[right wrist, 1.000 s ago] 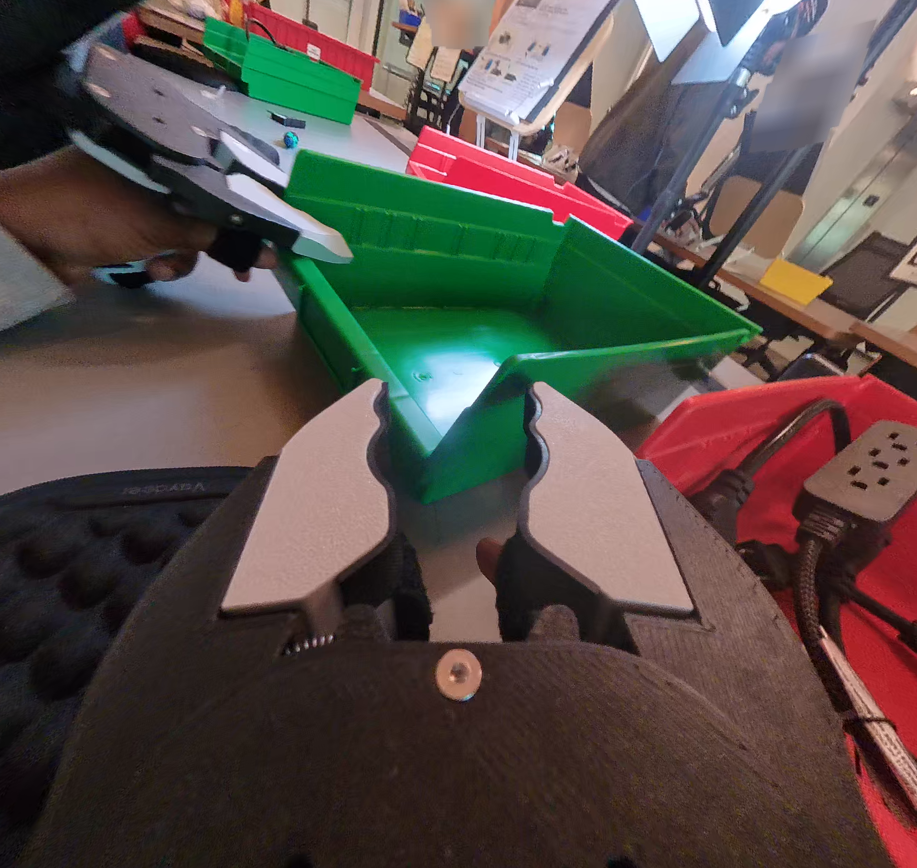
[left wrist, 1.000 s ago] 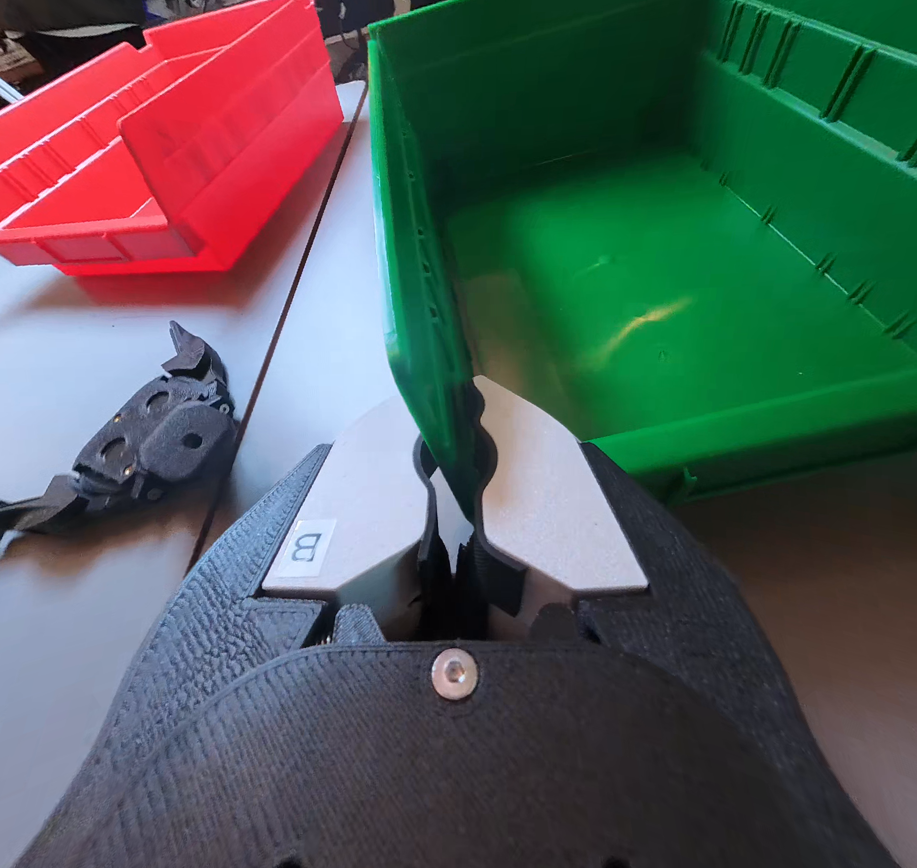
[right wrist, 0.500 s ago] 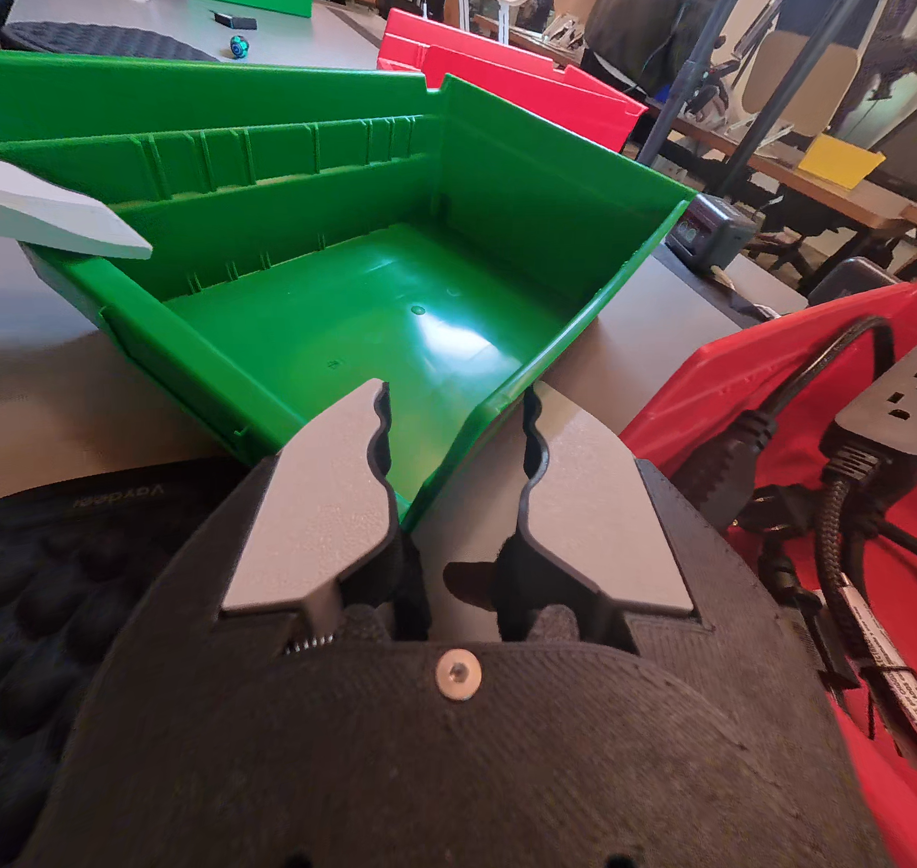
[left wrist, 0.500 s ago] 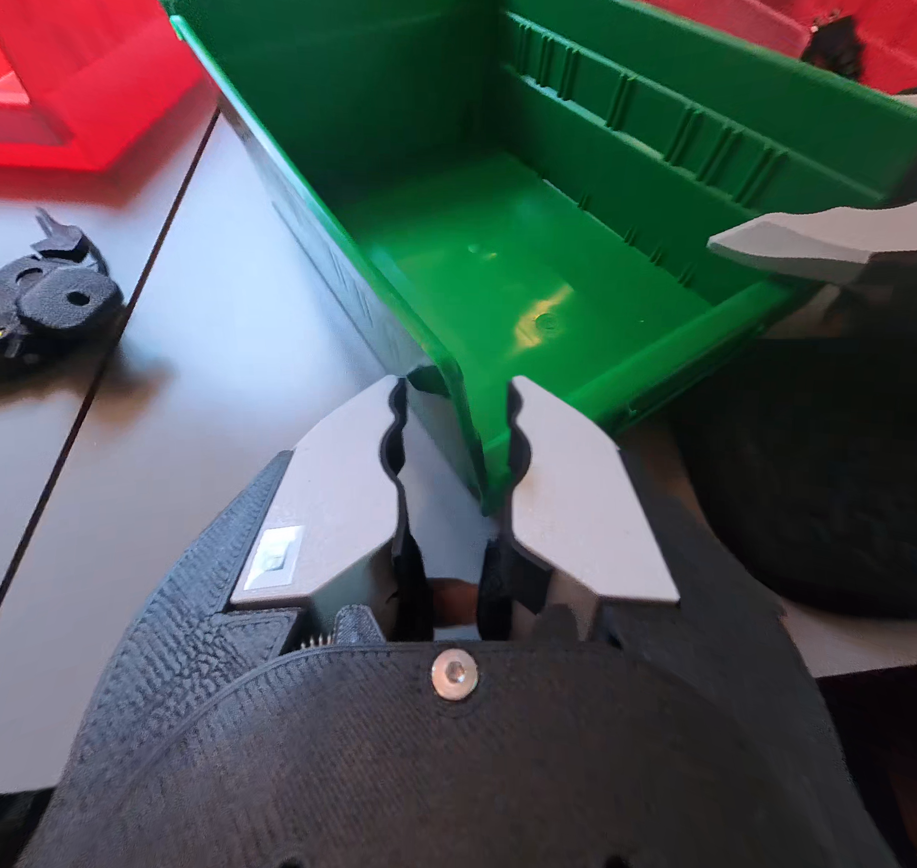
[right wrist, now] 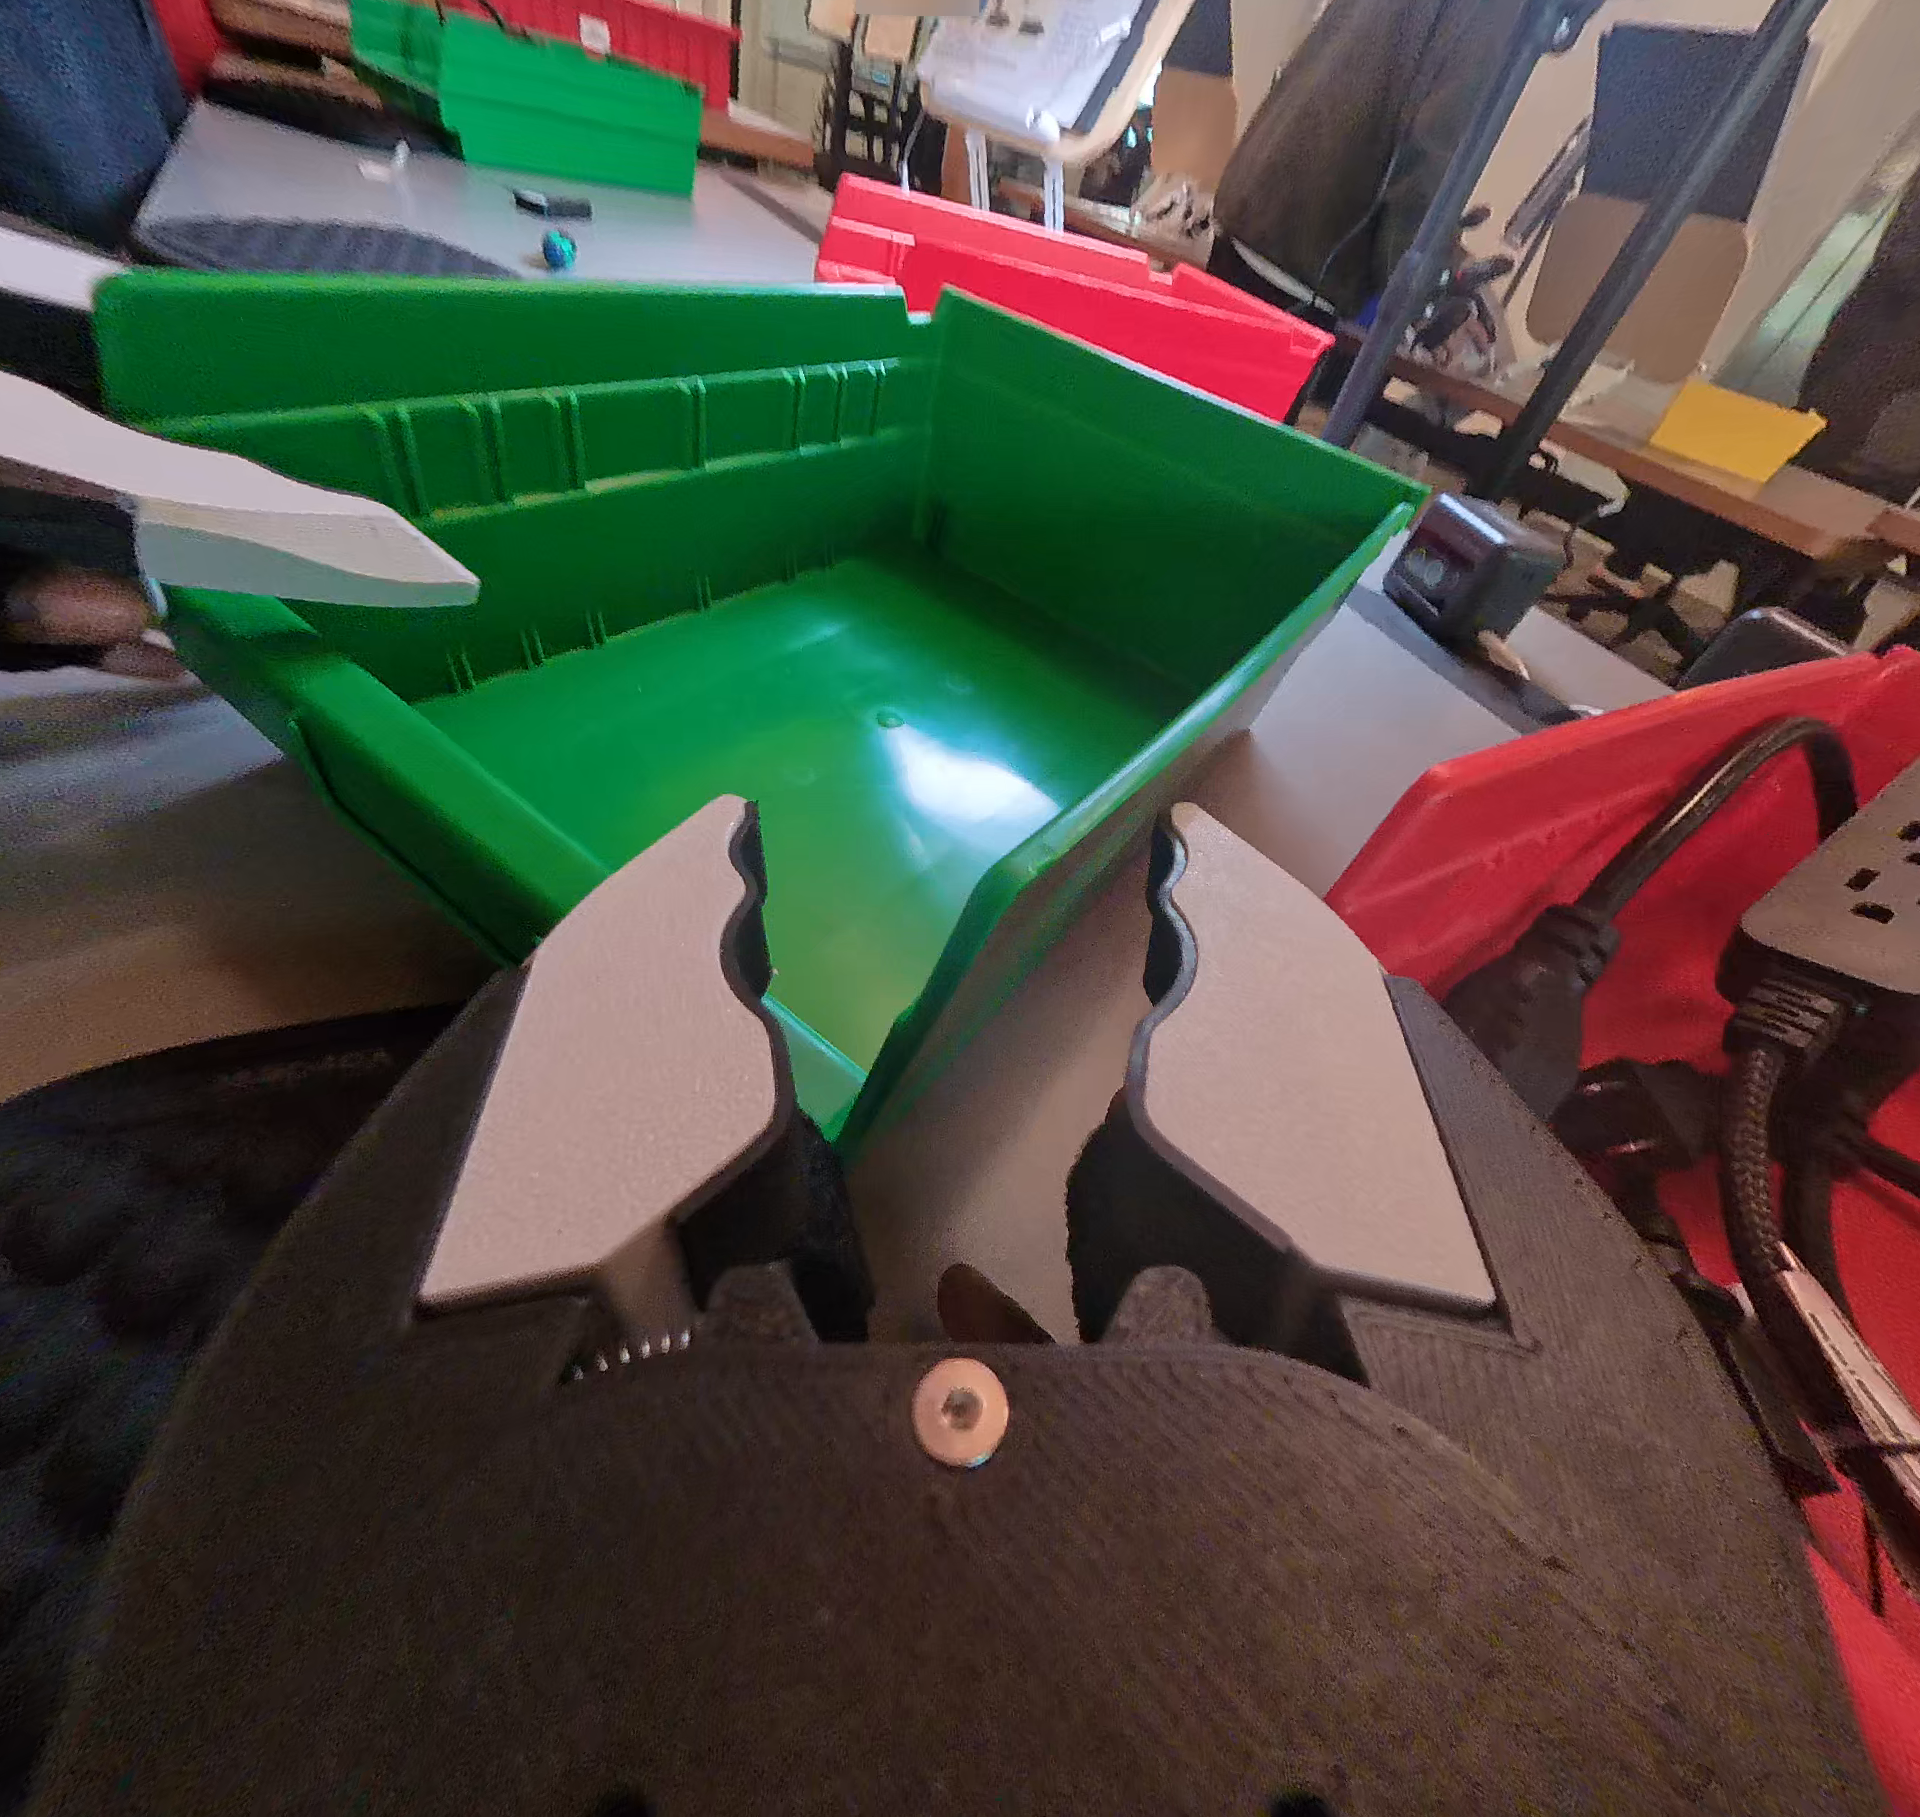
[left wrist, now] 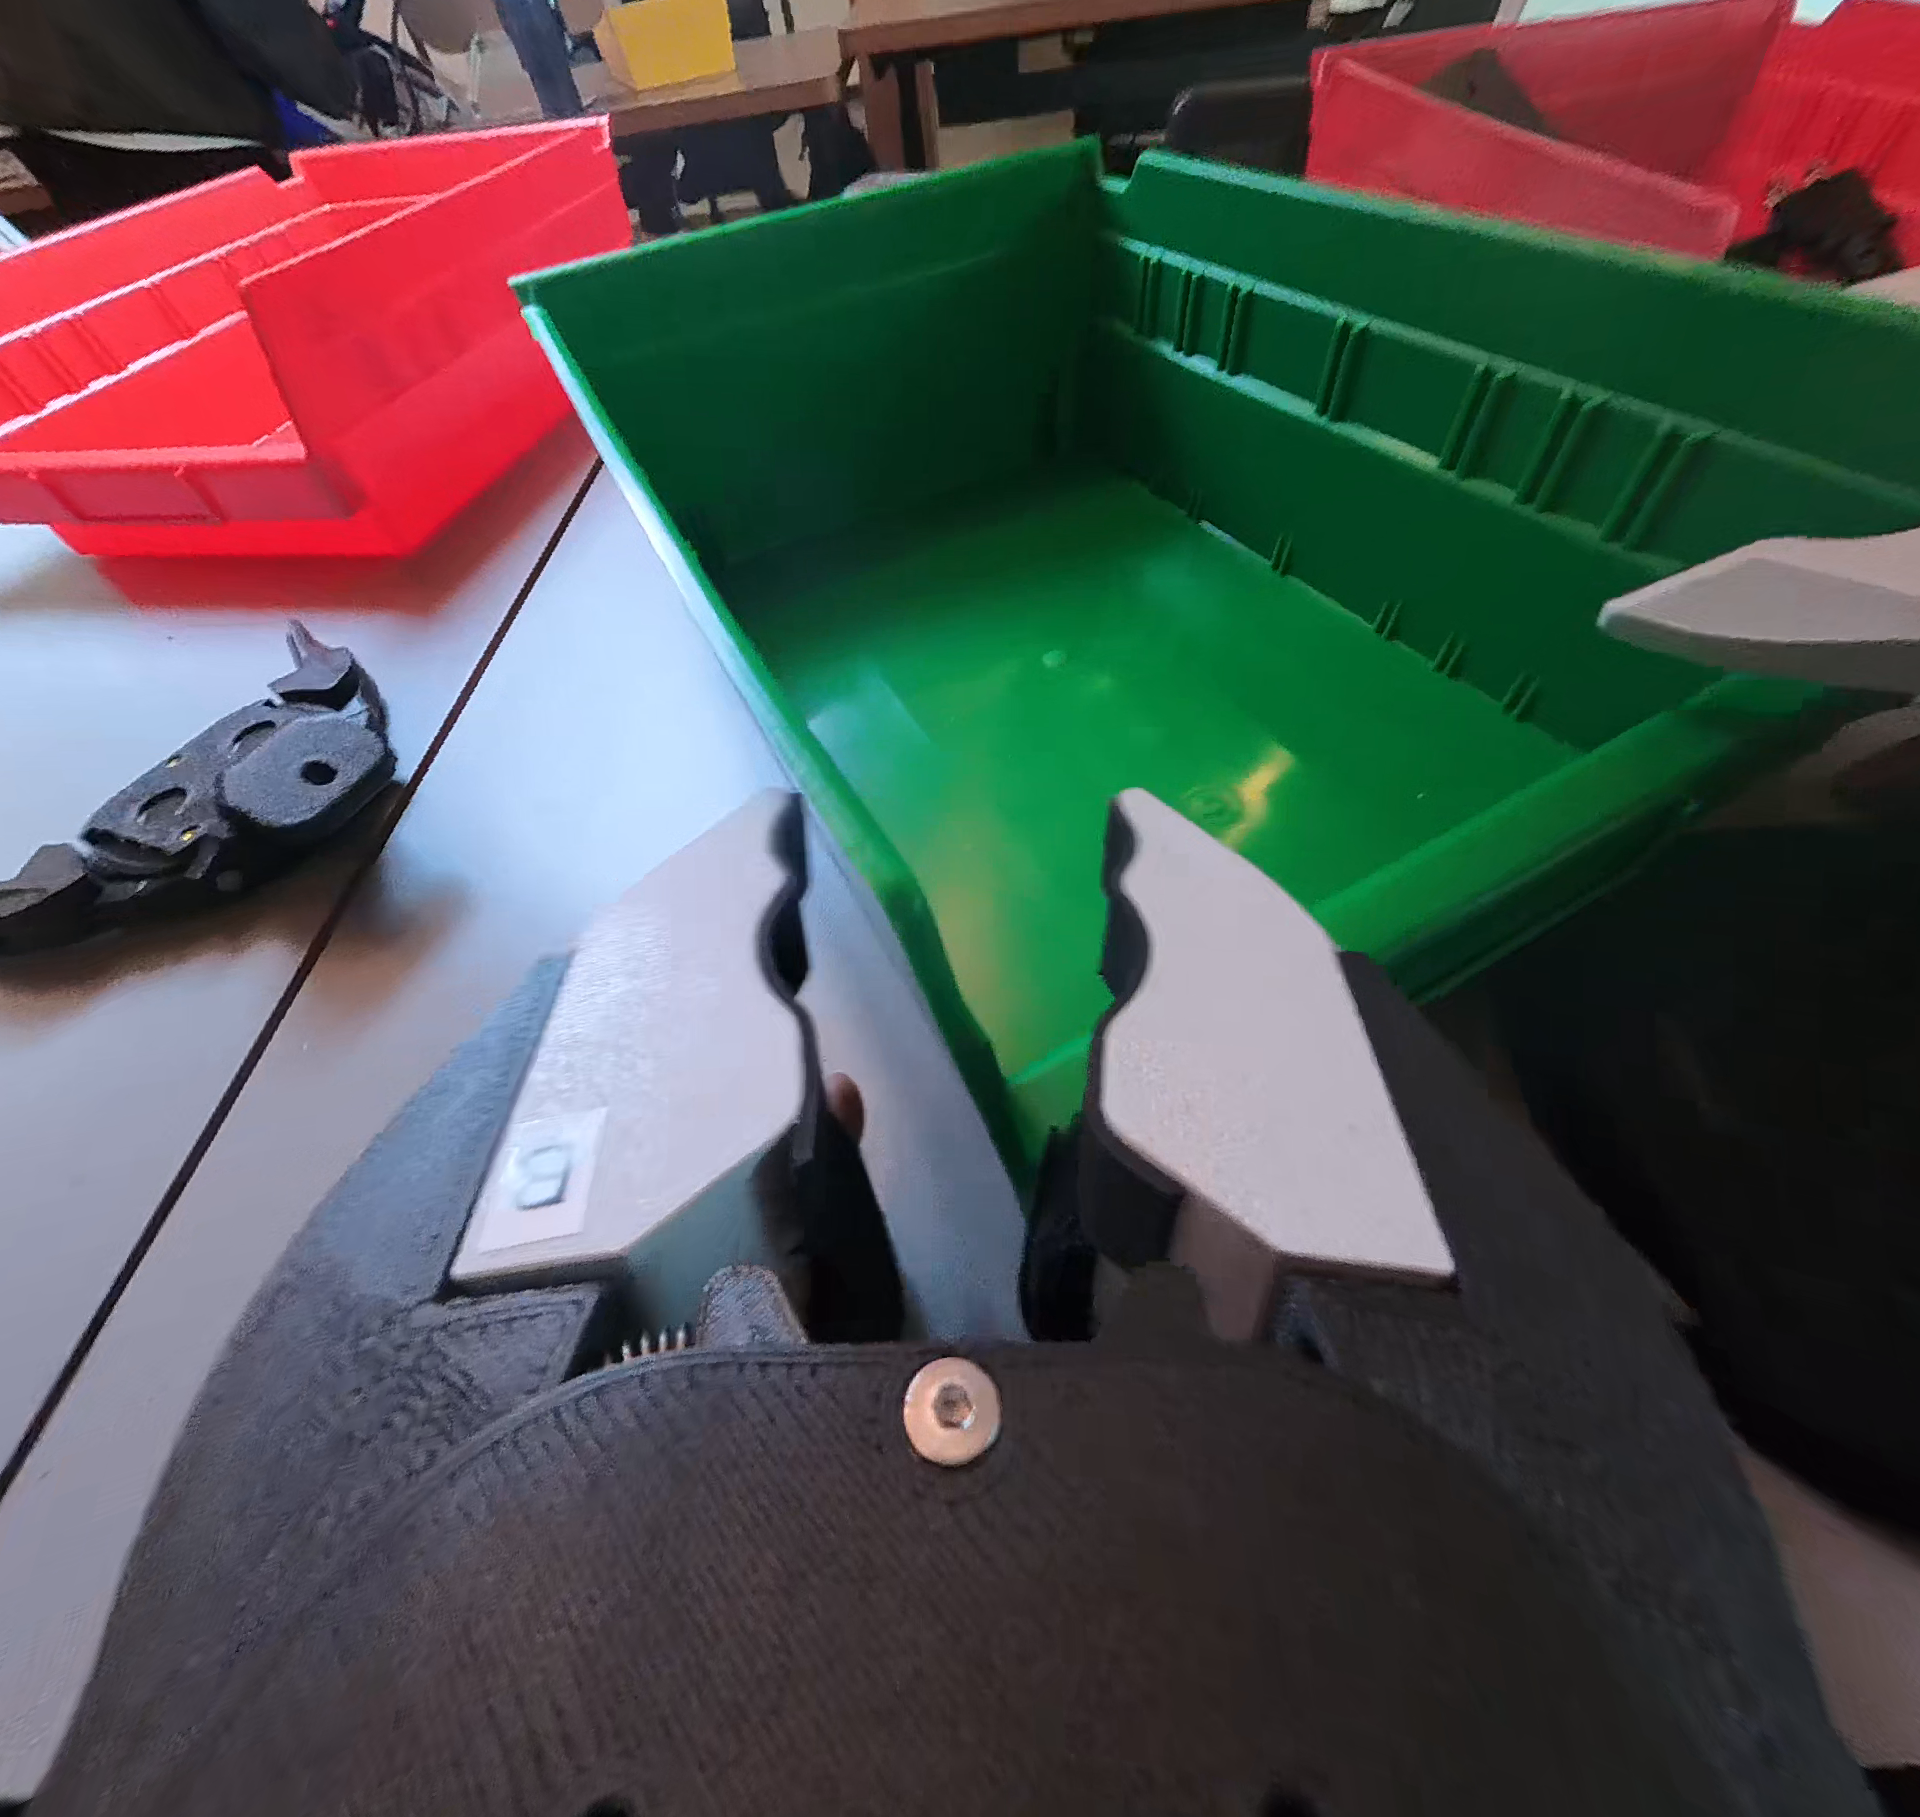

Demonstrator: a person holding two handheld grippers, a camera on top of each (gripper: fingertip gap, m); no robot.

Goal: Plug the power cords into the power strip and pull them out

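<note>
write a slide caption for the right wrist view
Right tool open astride the green bin's corner; power strip waiting in the red bin.

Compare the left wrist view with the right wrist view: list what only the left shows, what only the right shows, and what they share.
Only the left wrist view shows the flat black part lying on the grey table, left of the bin.

Only the right wrist view shows the black power strip and power cords in the near red bin, and a small blue-green ball on the far table.

Both show the empty green bin, with the open left gripper and the open right gripper each straddling a side wall at a front corner.
</note>
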